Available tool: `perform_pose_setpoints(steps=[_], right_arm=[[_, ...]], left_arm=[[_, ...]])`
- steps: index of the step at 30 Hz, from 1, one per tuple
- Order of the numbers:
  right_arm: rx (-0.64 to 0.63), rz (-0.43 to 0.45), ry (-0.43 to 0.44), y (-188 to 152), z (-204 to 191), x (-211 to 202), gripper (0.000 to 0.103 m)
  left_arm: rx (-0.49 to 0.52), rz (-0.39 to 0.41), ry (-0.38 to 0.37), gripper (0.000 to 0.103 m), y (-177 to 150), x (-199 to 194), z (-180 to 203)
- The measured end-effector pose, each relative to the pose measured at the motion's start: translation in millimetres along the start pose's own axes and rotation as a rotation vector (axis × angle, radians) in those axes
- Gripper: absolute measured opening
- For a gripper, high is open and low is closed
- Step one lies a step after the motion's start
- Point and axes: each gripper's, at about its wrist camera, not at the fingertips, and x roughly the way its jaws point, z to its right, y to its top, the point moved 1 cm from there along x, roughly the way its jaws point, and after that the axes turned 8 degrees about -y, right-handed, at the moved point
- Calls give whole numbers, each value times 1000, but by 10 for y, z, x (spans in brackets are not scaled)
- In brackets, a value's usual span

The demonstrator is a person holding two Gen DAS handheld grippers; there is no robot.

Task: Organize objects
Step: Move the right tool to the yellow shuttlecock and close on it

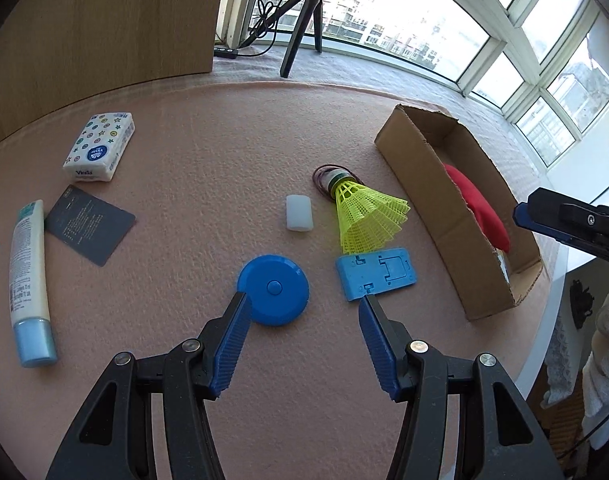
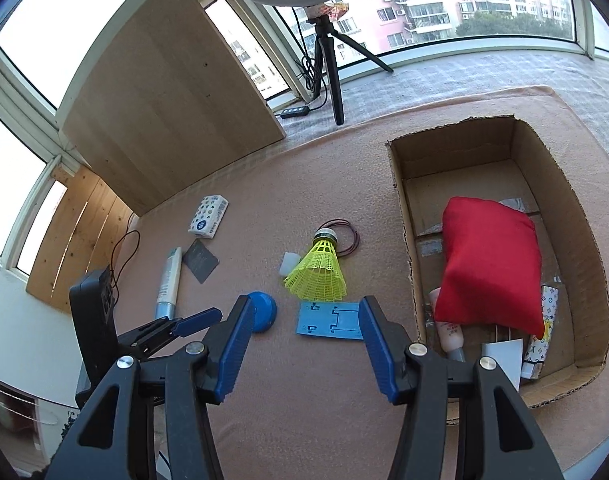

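- On the pink mat (image 1: 184, 168), loose items: round blue disc (image 1: 273, 290), flat blue plastic stand (image 1: 376, 278), yellow shuttlecock (image 1: 364, 212), white cap (image 1: 299, 213), tissue pack (image 1: 100, 146), tube (image 1: 26, 276), dark card (image 1: 89, 230).
- Cardboard box (image 2: 404, 208) to the right holds a red pouch (image 2: 490, 264).
- My left claw (image 1: 304, 304) and right claw (image 2: 306, 312): both spread wide, empty.
- Disc, just ahead of my left claw: likely light, hard, smooth; I'd pinch across its rim.
- Shuttlecock: springy, crushable skirt.
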Motion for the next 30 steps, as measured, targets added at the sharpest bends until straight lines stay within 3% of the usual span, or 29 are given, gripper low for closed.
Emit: perform_pose_setpoints(steps=[5,9,17,30], right_arm=[[-31,-48,-9,-5,-98,234,36],[-70,-83,-38,-40,-152,414,30],[-119,-101,-107,-15,-133,642,26],[-168,-116,-166,74,-133,860,24]], left_arm=[[17,-3,-14,59,69,84,67],[42,-5,-36,53,124,164,164],[63,-1,-49,39,217,278,265],[97,-7,-6,29,362,505,336]])
